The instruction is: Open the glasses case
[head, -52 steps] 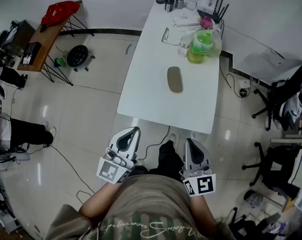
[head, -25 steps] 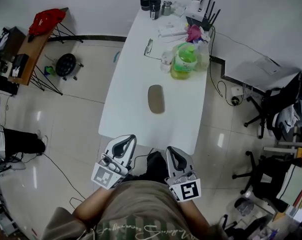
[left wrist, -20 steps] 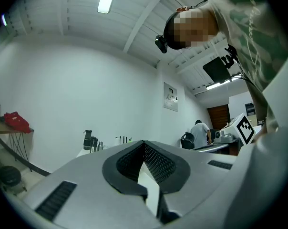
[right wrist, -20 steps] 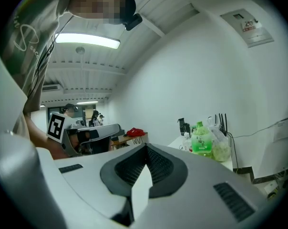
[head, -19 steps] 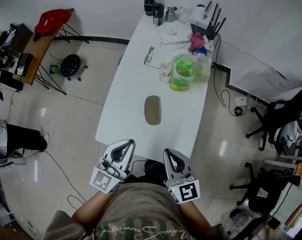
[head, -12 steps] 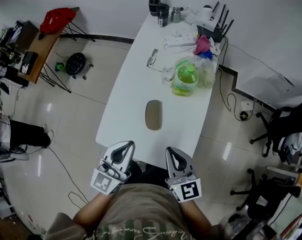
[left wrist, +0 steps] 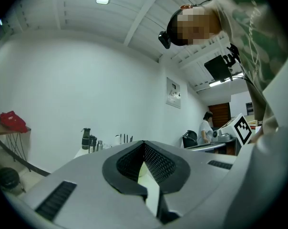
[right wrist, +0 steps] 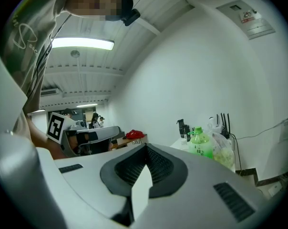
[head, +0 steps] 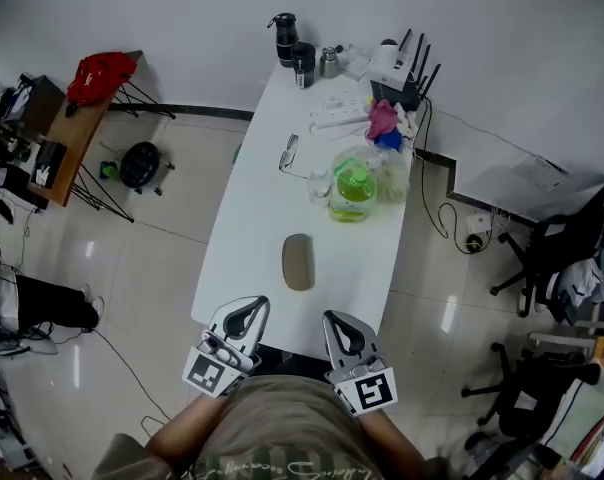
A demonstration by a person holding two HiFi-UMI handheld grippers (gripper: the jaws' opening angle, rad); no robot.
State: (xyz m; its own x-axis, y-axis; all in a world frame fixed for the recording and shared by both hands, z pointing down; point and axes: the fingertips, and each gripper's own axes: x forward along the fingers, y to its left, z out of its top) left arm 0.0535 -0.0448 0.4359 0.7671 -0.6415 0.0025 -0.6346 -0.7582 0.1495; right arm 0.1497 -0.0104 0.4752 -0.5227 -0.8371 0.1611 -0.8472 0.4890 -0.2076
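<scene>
Brown glasses case rests on table; left hand-held gripper, right hand-held gripper both closed.

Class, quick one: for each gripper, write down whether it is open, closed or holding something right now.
Left gripper: closed, holding nothing.
Right gripper: closed, holding nothing.

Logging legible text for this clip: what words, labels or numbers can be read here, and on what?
Nothing reads clearly.
Bottle label: white characters, too small to read.
Wall sign: blurred, unreadable.
Shirt print: script cut off at the picture's edge, unreadable.
</scene>
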